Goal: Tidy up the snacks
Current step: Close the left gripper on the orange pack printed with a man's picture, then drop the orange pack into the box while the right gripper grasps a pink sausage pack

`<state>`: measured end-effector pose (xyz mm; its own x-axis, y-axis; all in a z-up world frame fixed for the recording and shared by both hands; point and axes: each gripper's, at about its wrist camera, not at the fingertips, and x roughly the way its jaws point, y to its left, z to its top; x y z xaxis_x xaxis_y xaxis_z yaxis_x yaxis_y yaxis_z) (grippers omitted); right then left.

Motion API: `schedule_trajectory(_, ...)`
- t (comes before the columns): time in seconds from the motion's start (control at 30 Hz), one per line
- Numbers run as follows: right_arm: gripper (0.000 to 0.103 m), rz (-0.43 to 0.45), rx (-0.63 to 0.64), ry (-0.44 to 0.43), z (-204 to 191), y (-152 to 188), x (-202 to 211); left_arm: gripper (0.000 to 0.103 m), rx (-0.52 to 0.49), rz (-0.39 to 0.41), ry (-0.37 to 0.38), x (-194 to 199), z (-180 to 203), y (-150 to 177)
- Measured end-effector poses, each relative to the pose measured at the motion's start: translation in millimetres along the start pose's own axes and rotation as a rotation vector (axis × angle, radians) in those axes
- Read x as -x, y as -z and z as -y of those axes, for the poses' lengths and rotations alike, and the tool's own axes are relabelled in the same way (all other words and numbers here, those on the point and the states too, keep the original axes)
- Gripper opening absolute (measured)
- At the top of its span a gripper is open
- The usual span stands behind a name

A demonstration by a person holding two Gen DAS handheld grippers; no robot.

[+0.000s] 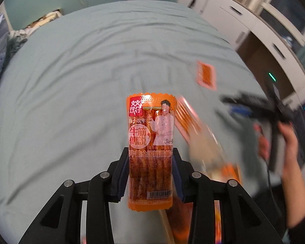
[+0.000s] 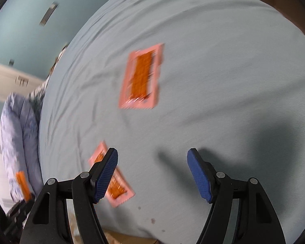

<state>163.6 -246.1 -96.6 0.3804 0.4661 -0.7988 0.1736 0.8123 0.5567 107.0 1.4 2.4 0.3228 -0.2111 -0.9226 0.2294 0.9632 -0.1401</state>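
My left gripper (image 1: pixel 150 154) is shut on an orange snack packet (image 1: pixel 150 142) with Chinese print and a man's picture, held upright above the pale teal bed sheet (image 1: pixel 71 81). A second orange packet (image 1: pixel 206 75) lies flat on the sheet to the far right. My right gripper (image 2: pixel 152 156) is open and empty above the sheet. One pink-edged orange packet (image 2: pixel 142 77) lies ahead of it. Another packet (image 2: pixel 120 189) lies partly behind its left finger. The right gripper also shows blurred in the left wrist view (image 1: pixel 254 107), held by a hand.
Blurred orange packets (image 1: pixel 193 122) and a cardboard box (image 1: pixel 207 150) sit low right of the left gripper. White cabinets (image 1: pixel 233 20) stand to the right. Bundled bedding (image 2: pixel 20 132) lies at the sheet's left edge. The left gripper with its packet (image 2: pixel 22 185) shows far left.
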Motion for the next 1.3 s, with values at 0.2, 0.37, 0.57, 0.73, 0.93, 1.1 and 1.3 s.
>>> schedule_trajectory(0.2,0.070,-0.002,0.209,0.079,-41.8,12.6,-9.4,0.038,0.015,-0.071,0.126,-17.4,7.0,50.0)
schedule_trajectory(0.37,0.070,-0.033,0.263,0.115,-50.0,18.2,-25.1,0.040,-0.037,-0.184,0.161,-43.2,28.0,74.5)
schedule_trajectory(0.57,0.070,-0.225,0.495,-0.032,-86.4,19.8,-63.5,0.052,-0.122,-0.250,0.181,-63.1,46.7,83.2)
schedule_trajectory(0.73,0.070,-0.240,0.738,0.079,-130.7,47.6,-97.9,0.076,-0.188,-0.250,0.221,-66.5,62.4,80.5)
schedule_trajectory(0.93,0.069,-0.261,0.850,0.167,-149.0,58.5,-114.5,0.076,-0.117,-0.132,0.236,-41.3,42.5,66.5)
schedule_trajectory(1.1,0.032,-0.212,0.859,0.178,-143.7,56.3,-109.4,0.076,0.108,-0.054,0.266,-32.8,-5.0,53.7)
schedule_trajectory(1.3,0.031,-0.179,0.790,0.166,-129.4,57.4,-96.7,0.076,0.307,-0.014,0.164,-39.4,-46.3,50.8)
